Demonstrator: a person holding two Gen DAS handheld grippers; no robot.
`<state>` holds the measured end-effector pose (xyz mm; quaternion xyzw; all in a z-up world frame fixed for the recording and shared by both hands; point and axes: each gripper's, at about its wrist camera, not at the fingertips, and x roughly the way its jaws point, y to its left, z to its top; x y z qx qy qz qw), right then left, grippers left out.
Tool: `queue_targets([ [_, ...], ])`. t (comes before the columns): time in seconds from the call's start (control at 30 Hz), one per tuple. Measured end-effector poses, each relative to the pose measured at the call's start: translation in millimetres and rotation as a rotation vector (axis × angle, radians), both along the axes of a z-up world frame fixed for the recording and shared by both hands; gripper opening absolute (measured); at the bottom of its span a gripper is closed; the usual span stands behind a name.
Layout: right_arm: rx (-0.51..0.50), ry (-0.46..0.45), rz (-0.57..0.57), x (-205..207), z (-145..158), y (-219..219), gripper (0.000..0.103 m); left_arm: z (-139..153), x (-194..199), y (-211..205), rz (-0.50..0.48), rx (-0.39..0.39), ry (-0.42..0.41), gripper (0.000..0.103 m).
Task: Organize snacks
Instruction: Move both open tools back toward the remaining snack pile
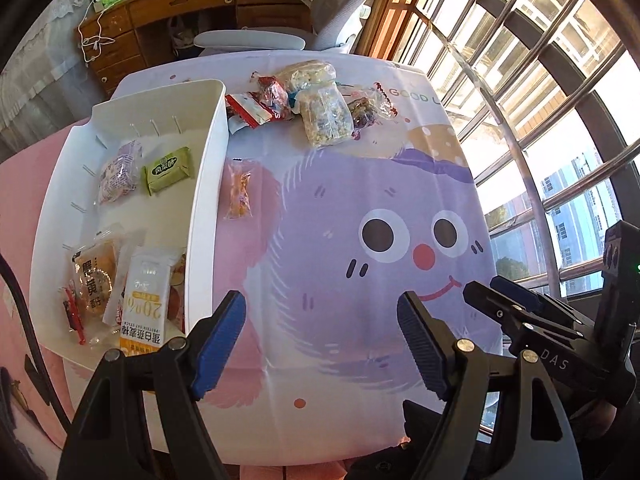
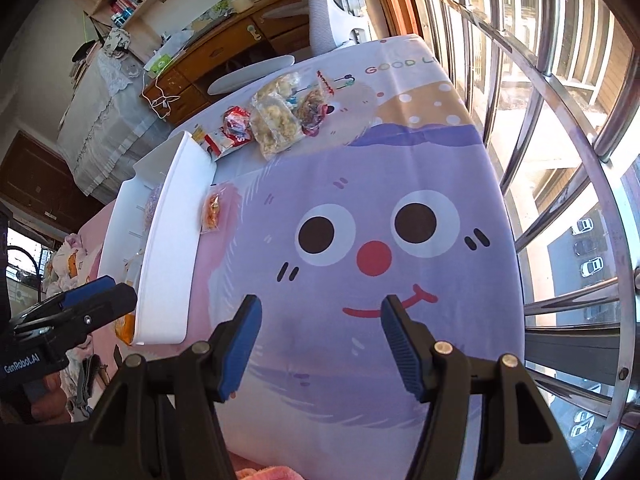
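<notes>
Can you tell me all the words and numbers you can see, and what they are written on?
"GOOD L", cut off: on the tablecloth.
"20%": on the white and orange snack packet in the white bin.
"DAS": on the right gripper body.
"GenRobot.AI": on the left gripper body.
Chinese characters on the green packet and the other packets: too small to read.

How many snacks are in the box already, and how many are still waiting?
About four packets lie in the white plastic box, including a green packet. Both grippers, left and right, are open and empty. An orange packet and a far pile wait outside.
</notes>
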<state>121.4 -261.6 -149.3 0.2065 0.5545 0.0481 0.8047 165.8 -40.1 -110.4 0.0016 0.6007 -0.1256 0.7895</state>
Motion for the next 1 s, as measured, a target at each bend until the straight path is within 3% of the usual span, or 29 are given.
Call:
queue_targets([
  [0.33, 0.012, -0.005, 0.013, 36, -12, -26, 0.062, -19, 69, -21, 0.069, 0.007, -0.021, 0.077],
  [1.0, 0.064, -0.080, 0.014, 172, -42, -40, 0.062, -62, 193, -44, 0.172, -0.050, -0.039, 0.078],
])
